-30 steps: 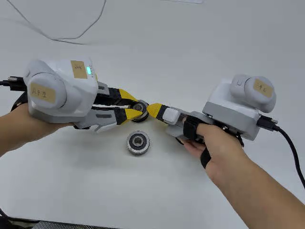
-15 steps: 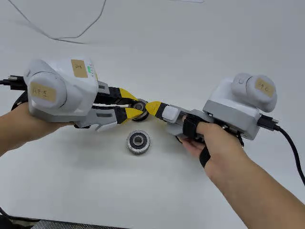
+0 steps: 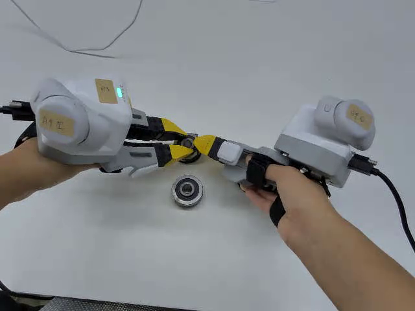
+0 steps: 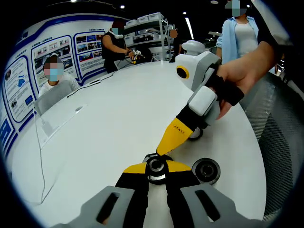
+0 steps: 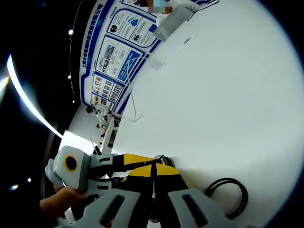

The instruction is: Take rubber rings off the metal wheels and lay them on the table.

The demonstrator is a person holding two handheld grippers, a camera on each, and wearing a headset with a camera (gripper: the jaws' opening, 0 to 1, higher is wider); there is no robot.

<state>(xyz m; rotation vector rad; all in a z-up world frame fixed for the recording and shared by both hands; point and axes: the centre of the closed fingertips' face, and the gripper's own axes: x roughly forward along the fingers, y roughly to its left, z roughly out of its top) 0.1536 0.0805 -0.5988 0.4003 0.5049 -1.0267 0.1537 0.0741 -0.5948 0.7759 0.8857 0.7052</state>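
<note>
The left gripper (image 3: 180,140) has hardly shifted over the last second. Its jaws are closed on a wheel (image 4: 156,166), held off the table (image 3: 259,78) with the dark ring (image 4: 151,157) on its rim, so that ring is not yet off. At 6 o'clock from it in the head view a second wheel (image 3: 187,191) lies flat on the table where it lay a second ago, apart from both grippers and wearing its own dark band. What has changed is on the other side: the right gripper (image 3: 204,144) has crept toward 9 o'clock, so its yellow tips, which a second ago only met the held wheel's edge, now press onto its rim at about 3 o'clock. In the right gripper view those jaws are drawn together to a thin slit; I cannot tell whether any rubber is caught between them. My reading is that the work is at the bite: the right tips are digging for a hold on the ring while the left clamps the wheel as an anchor, and the peel itself has yet to come. Farther right, a loose ring (image 5: 228,179) lies on the table near the right gripper, at about 4 o'clock from its tips in its own view, which suggests one wheel is already stripped and two remain.
</note>
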